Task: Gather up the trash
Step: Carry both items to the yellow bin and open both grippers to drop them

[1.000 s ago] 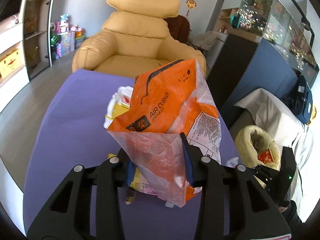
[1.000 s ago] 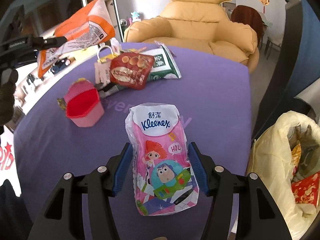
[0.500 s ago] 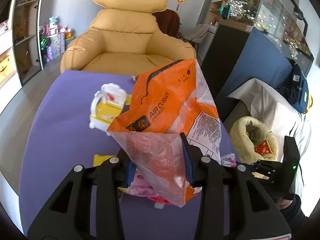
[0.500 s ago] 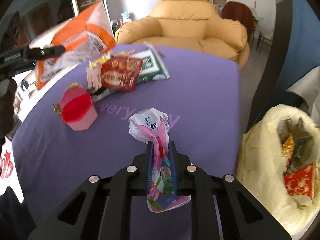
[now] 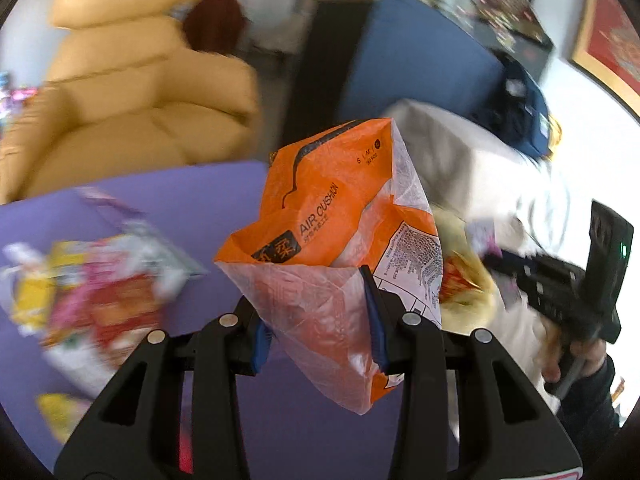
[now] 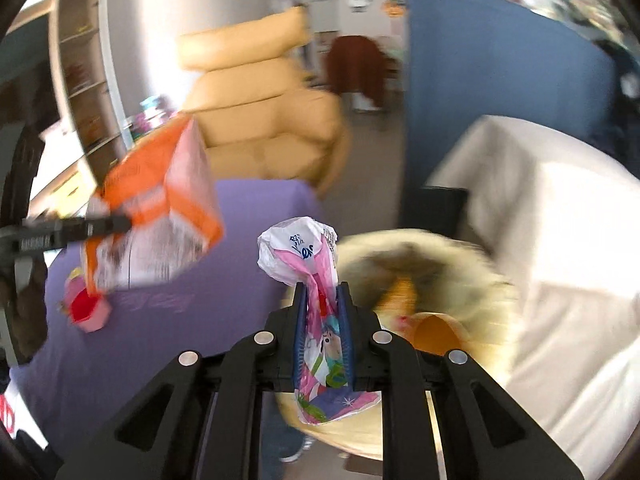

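The left gripper (image 5: 318, 320) grips an orange bag (image 5: 336, 240) between its fingers, held up above the purple counter (image 5: 180, 208). The right gripper (image 6: 322, 320) has just closed its fingers on a pink tissue pack (image 6: 316, 304), squeezed flat beyond the counter's edge, over the trash bag (image 6: 472, 272). That yellowish bag stands open with blurred wrappers inside.

Orange bag (image 5: 332, 216) — "AIR CUSHION", "S M" — legible.
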Tool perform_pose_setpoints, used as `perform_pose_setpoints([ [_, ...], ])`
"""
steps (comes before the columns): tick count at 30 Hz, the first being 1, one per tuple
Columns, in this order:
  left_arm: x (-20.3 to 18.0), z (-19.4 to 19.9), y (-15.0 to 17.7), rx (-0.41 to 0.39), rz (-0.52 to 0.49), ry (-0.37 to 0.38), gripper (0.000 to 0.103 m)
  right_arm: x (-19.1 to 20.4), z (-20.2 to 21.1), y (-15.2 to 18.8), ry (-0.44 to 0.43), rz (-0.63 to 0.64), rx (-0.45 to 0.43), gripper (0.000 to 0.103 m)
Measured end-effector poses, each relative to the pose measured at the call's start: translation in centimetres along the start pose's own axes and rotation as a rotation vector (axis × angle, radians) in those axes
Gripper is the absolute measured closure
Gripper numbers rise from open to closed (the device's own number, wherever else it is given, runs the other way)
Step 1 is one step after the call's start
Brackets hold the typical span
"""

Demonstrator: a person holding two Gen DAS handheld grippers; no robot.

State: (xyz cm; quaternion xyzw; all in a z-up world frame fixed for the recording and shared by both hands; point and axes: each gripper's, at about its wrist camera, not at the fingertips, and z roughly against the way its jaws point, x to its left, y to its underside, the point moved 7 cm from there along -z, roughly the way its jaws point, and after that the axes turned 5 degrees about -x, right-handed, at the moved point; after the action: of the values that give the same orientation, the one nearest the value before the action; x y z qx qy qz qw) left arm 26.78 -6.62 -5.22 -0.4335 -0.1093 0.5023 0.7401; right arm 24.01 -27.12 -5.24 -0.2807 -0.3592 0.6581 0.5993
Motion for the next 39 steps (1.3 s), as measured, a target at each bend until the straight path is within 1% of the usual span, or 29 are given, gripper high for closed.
perform_pose_setpoints([
  [3, -3.3, -3.8, 0.5, 0.062, -0.044, 0.069, 0.066, -3.9, 0.9, -0.4, 0.074, -0.047, -0.014, 0.087],
  [8, -7.8, -9.6, 1.0, 0.165, -0.047, 0.177, 0.066, -9.0, 1.9, -1.2, 0.157, -0.084, -0.047, 0.087],
  [9, -8.5, -10.4, 1.0, 0.177, -0.052, 0.188, 0.066, -9.7, 2.0, -1.4, 0.169, -0.088, -0.05, 0.087],
  [15, -13.3, -15.1, 1.2, 0.22, -0.142, 0.206, 0.066, -12.7, 2.4, -1.0, 0.206, -0.117, -0.055, 0.087],
  [19, -15.2, -16.8, 2.1, 0.226, -0.213, 0.17, 0.066, -13.0, 1.8, -0.6, 0.201, -0.131, -0.05, 0.087],
  [21, -15.0, -17.3, 2.2, 0.216, -0.197, 0.153, 0.06, -13.0, 1.4, -0.4, 0.191, -0.135, -0.042, 0.087],
  [23, -14.4, -17.5, 2.0, 0.215, -0.153, 0.175, 0.036, -12.7, 0.9, -0.5, 0.181, -0.135, -0.035, 0.087],
  [24, -14.0, -17.5, 1.9, 0.212, -0.134, 0.186, 0.033, -12.3, 0.7, -0.6, 0.171, -0.132, -0.036, 0.087],
  [26, -13.4, -17.1, 1.7, 0.203, -0.129, 0.19, 0.032, -11.4, 0.5, -0.8, 0.147, -0.125, -0.041, 0.087],
  [28, -12.8, -16.7, 1.6, 0.194, -0.122, 0.175, 0.029, -10.5, 0.4, -1.0, 0.129, -0.115, -0.047, 0.087],
  [29, -12.4, -16.1, 1.5, 0.185, -0.112, 0.173, 0.027, -9.9, 0.1, -1.3, 0.115, -0.11, -0.05, 0.087],
  [31, -11.5, -14.5, 1.1, 0.162, -0.097, 0.174, 0.027, -9.1, -0.4, -1.7, 0.091, -0.112, -0.048, 0.087],
  [35, -9.4, -11.4, 0.4, 0.107, -0.077, 0.131, 0.027, -7.5, -3.4, -2.0, 0.038, -0.145, -0.018, 0.087],
  [37, -7.8, -9.9, 0.2, 0.084, -0.047, 0.106, 0.027, -6.4, -6.3, -1.1, 0.041, -0.133, 0.024, 0.087],
  [39, -5.9, -8.2, 0.2, 0.059, -0.015, 0.064, 0.027, -5.3, -10.1, 1.3, 0.066, -0.104, 0.145, 0.087],
])
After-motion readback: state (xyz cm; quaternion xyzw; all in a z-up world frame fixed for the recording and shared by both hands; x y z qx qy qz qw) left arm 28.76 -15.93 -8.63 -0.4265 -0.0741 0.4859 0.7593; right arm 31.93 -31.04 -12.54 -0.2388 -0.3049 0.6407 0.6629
